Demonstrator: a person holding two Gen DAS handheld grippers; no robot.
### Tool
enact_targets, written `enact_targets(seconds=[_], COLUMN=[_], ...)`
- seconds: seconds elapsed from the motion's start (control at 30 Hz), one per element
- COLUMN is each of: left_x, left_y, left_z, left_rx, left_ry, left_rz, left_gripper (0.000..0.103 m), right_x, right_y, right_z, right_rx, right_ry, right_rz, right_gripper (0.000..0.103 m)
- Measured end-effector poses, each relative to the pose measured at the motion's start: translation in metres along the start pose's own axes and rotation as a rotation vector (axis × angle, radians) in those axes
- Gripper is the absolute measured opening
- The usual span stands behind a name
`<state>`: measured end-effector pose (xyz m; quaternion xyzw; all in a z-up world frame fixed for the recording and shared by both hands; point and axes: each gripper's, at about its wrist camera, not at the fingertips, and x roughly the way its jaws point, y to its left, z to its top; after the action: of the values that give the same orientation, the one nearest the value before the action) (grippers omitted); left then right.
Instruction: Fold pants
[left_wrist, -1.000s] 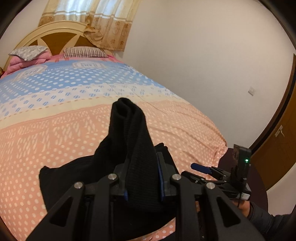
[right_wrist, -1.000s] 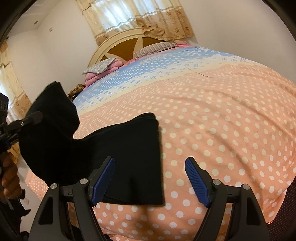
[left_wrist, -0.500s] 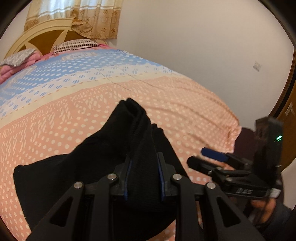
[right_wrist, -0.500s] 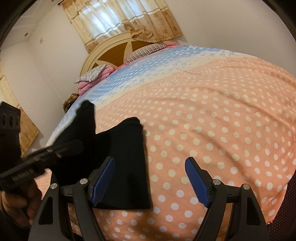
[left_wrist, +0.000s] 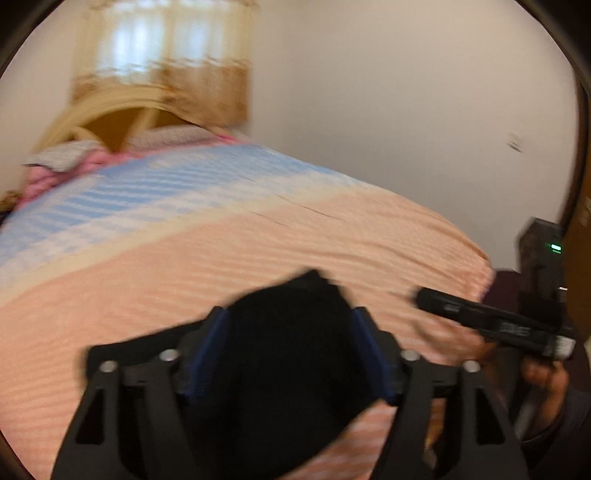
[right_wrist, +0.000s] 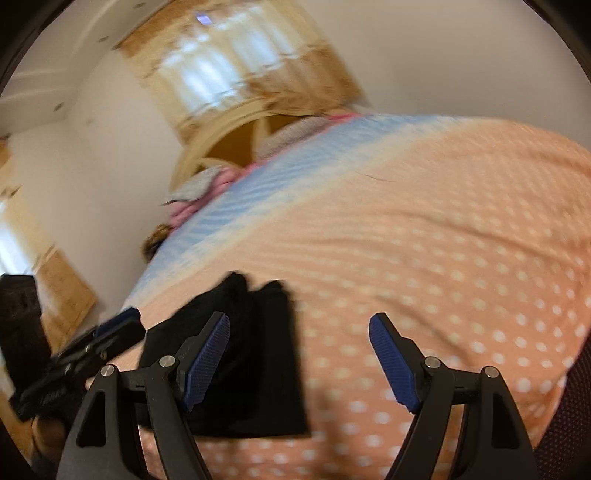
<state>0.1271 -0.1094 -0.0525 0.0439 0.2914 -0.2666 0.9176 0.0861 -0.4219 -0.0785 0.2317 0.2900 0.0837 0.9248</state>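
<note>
The black pants (left_wrist: 291, 354) lie folded on the peach dotted bedspread (left_wrist: 155, 280) near the bed's front edge. My left gripper (left_wrist: 291, 350) has its jaws spread wide on either side of the cloth. The pants fill the gap between its blue pads (left_wrist: 207, 354). In the right wrist view the pants (right_wrist: 258, 354) lie flat at the lower left. My right gripper (right_wrist: 301, 360) is open and empty, just right of the pants. It also shows at the right of the left wrist view (left_wrist: 491, 325). Both views are motion-blurred.
The headboard (left_wrist: 122, 118) and pillows (left_wrist: 66, 158) are at the far end under a curtained window. A white wall (left_wrist: 388, 110) runs along the bed's right side, with a wooden door (left_wrist: 581, 266) at the far right.
My left gripper's jaws have spread apart from their shut hold on the raised fold, which has dropped onto the pants. Both grippers have pulled back and tilted up.
</note>
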Motion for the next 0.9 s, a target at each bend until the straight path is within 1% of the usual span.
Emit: enact_targets(seconds=[0.07, 0.13, 0.17, 0.2, 0.27, 0.3, 0.33, 0.37, 0.5, 0.53, 0.6, 0.63, 0.7, 0.83, 0.9], left_x=[-0.013, -0.017, -0.018, -0.017, -0.013, -0.011, -0.007, -0.003, 0.006, 0.007, 0.011, 0.012, 0.013, 0.008, 0.003], left_y=[0.028, 0.055, 0.067, 0.080, 0.100, 0.105, 0.112, 0.115, 0.120, 0.119, 0.114, 0.114, 0.112, 0.118, 0.124], left_z=[-0.009, -0.022, -0.028, -0.035, -0.048, -0.053, -0.058, -0.061, -0.070, -0.070, -0.071, -0.073, -0.077, -0.074, -0.069], left_rx=[-0.025, -0.055, -0.081, -0.117, -0.179, -0.197, -0.221, -0.239, -0.283, -0.279, -0.257, -0.251, -0.251, -0.256, -0.252], left_ry=[-0.020, -0.011, 0.000, 0.016, 0.047, 0.059, 0.074, 0.088, 0.105, 0.110, 0.113, 0.114, 0.120, 0.109, 0.084], left_rz=[0.088, 0.195, 0.231, 0.249, 0.267, 0.273, 0.276, 0.276, 0.261, 0.259, 0.271, 0.274, 0.276, 0.280, 0.310], left_gripper=[0.077, 0.079, 0.079, 0.079, 0.079, 0.079, 0.079, 0.079, 0.081, 0.082, 0.088, 0.090, 0.091, 0.091, 0.091], right_x=[0.009, 0.017, 0.022, 0.025, 0.034, 0.039, 0.045, 0.048, 0.037, 0.037, 0.039, 0.042, 0.047, 0.048, 0.046], right_y=[0.018, 0.030, 0.040, 0.044, 0.056, 0.058, 0.060, 0.059, 0.043, 0.036, 0.021, 0.013, 0.005, 0.010, 0.012], right_z=[-0.005, -0.009, -0.012, -0.014, -0.016, -0.016, -0.017, -0.017, -0.016, -0.015, -0.017, -0.020, -0.025, -0.023, -0.023], right_rx=[-0.037, -0.049, -0.068, -0.079, -0.105, -0.112, -0.117, -0.116, -0.077, -0.059, -0.025, -0.011, 0.008, -0.027, -0.049], right_ry=[0.064, 0.099, 0.125, 0.138, 0.170, 0.187, 0.210, 0.222, 0.225, 0.235, 0.259, 0.275, 0.297, 0.301, 0.297], right_rz=[0.064, 0.099, 0.115, 0.121, 0.116, 0.093, 0.069, 0.070, 0.081, 0.077, 0.066, 0.046, 0.039, 0.023, 0.010], right_gripper=[0.079, 0.079, 0.077, 0.075, 0.063, 0.044, 0.022, 0.019, 0.015, 0.015, 0.014, 0.014, 0.014, 0.015, 0.016])
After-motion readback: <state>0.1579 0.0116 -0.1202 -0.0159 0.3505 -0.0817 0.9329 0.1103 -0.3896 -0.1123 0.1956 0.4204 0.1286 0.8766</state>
